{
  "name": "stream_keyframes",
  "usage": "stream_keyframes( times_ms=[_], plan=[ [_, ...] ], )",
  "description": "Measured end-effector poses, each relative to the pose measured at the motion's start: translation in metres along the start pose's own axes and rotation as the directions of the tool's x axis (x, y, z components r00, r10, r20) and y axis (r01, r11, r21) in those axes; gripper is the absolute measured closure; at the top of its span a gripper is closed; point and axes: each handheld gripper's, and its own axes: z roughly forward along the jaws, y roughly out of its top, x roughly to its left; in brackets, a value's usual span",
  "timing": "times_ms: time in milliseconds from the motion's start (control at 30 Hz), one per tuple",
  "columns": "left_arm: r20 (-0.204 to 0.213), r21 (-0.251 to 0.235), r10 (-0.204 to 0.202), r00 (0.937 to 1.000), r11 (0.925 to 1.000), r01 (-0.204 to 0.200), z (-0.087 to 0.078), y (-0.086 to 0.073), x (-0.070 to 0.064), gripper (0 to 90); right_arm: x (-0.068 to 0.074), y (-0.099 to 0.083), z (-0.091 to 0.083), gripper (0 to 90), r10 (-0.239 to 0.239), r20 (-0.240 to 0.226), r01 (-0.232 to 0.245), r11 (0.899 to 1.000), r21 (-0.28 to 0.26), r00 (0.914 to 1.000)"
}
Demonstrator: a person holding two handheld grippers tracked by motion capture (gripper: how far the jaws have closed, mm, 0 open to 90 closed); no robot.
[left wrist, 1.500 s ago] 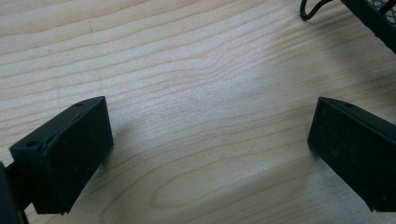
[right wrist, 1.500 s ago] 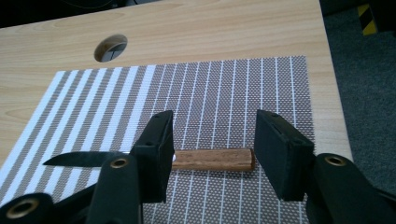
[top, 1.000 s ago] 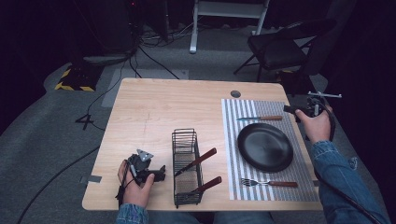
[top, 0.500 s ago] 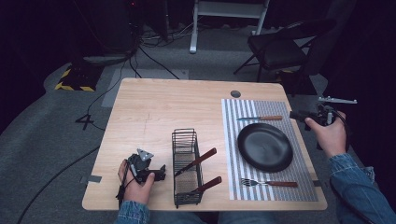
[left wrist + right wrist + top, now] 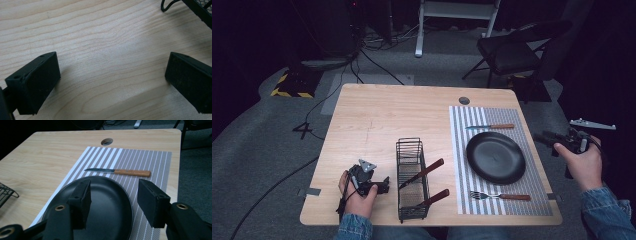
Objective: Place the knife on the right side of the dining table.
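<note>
Wooden-handled and thin-bladed, the knife (image 5: 119,171) lies flat on the striped placemat (image 5: 155,157) just beyond the black plate (image 5: 110,202); it looks light, stiff and best pinched by its handle. Both the right gripper (image 5: 113,198) and left gripper (image 5: 110,82) are spread wide, holding nothing.

Worktop (image 5: 387,115): pale wood, light grain; placemat (image 5: 512,116): grey-and-white stripes; plate (image 5: 495,157): plain black; knife (image 5: 489,126): brown wooden handle, dark steel blade; fork (image 5: 500,196): silver tines, reddish-brown handle; wire basket (image 5: 411,177): black, holding two utensils with reddish-brown handles (image 5: 422,172); left gripper (image 5: 384,186): black, grey plate on top; right gripper (image 5: 544,140): black; sleeves (image 5: 609,215): blue denim; floor (image 5: 272,140): grey carpet; floor marker (image 5: 292,90): yellow-and-black hazard stripes; chair (image 5: 512,50): black.
</note>
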Motion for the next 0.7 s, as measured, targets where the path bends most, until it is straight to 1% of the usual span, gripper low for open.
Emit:
stream_keyframes(
  times_ms=[100, 200, 333, 400, 467, 600, 700],
  plan=[
    [0.001, 0.001, 0.005, 1.0000, 1.0000, -0.005, 0.000, 0.000, 0.000, 0.0, 0.001, -0.013, -0.006, 44.8, 0.008, -0.022, -0.008, 1.000, -0.021, 0.9997],
    [0.002, 0.001, 0.005, 1.0000, 1.0000, -0.005, 0.000, 0.000, 0.000, 0.0, 0.002, -0.026, -0.011, 44.4, -0.002, -0.022, 0.001, 1.000, -0.023, 0.9998],
    [0.002, 0.001, 0.005, 1.0000, 1.0000, -0.005, 0.000, 0.000, 0.000, 0.0, 0.003, -0.041, -0.016, 43.4, -0.024, 0.006, 0.024, 1.000, -0.010, 0.9997],
    [0.002, 0.001, 0.005, 1.0000, 1.0000, -0.005, 0.000, 0.000, 0.000, 0.0, 0.005, -0.048, -0.019, 43.2, -0.060, 0.042, 0.060, 0.998, 0.002, 0.9973],
    [0.002, 0.001, 0.005, 1.0000, 1.0000, -0.005, 0.000, 0.000, 0.000, 0.0, 0.006, -0.055, -0.020, 43.2, -0.085, 0.058, 0.084, 0.996, 0.021, 0.9947],
    [0.002, 0.001, 0.005, 1.0000, 1.0000, -0.005, 0.000, 0.000, 0.000, 0.0, 0.008, -0.069, -0.022, 43.1, -0.104, 0.069, 0.102, 0.994, 0.035, 0.9921],
    [0.001, 0.001, 0.005, 1.0000, 1.0000, -0.005, 0.000, 0.000, 0.000, 0.0, 0.007, -0.080, -0.022, 42.9, -0.099, 0.056, 0.097, 0.994, 0.044, 0.9935]
  ],
)
